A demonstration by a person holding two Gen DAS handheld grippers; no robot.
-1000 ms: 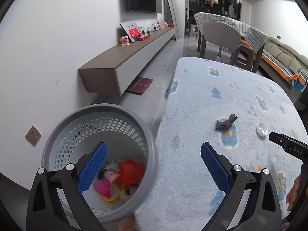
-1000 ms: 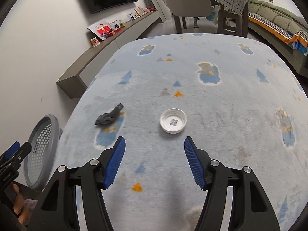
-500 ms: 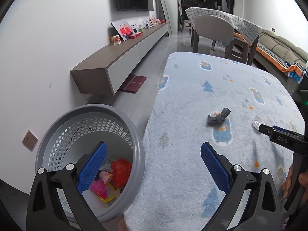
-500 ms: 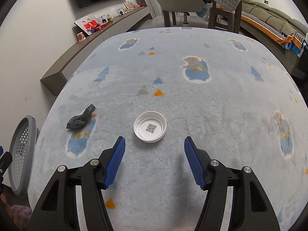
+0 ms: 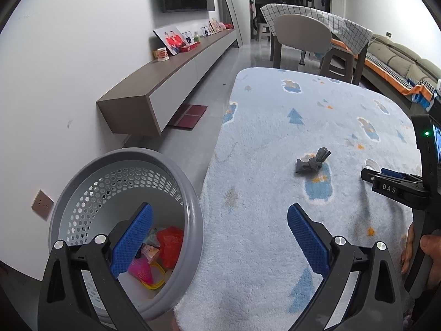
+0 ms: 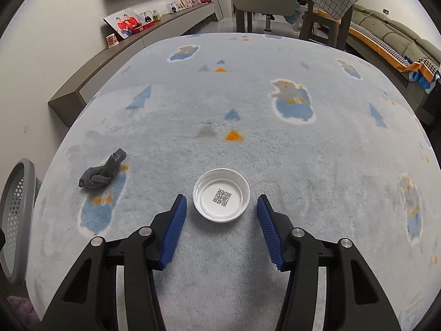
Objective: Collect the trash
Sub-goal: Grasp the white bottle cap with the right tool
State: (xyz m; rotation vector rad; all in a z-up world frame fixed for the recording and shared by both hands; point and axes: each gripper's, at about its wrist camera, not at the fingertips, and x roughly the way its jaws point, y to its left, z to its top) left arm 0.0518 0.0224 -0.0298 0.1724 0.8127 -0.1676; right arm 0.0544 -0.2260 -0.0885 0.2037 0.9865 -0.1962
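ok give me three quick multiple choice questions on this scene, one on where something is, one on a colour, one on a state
1. Where does the white lid lie?
A. in the basket
B. on the rug, just ahead of the right gripper's tips
C. on the wall shelf

2. What colour is the knotted cloth?
A. dark grey
B. red
C. yellow

3. How is the right gripper?
A. shut on the cloth
B. shut on the lid
C. open, nothing pressed between its pads

Answers: 1 B, the lid sits on the rug by the blue fingertips; 2 A, it shows dark grey in both views; 3 C, gaps show either side of the lid, though the jaws have just been closing.
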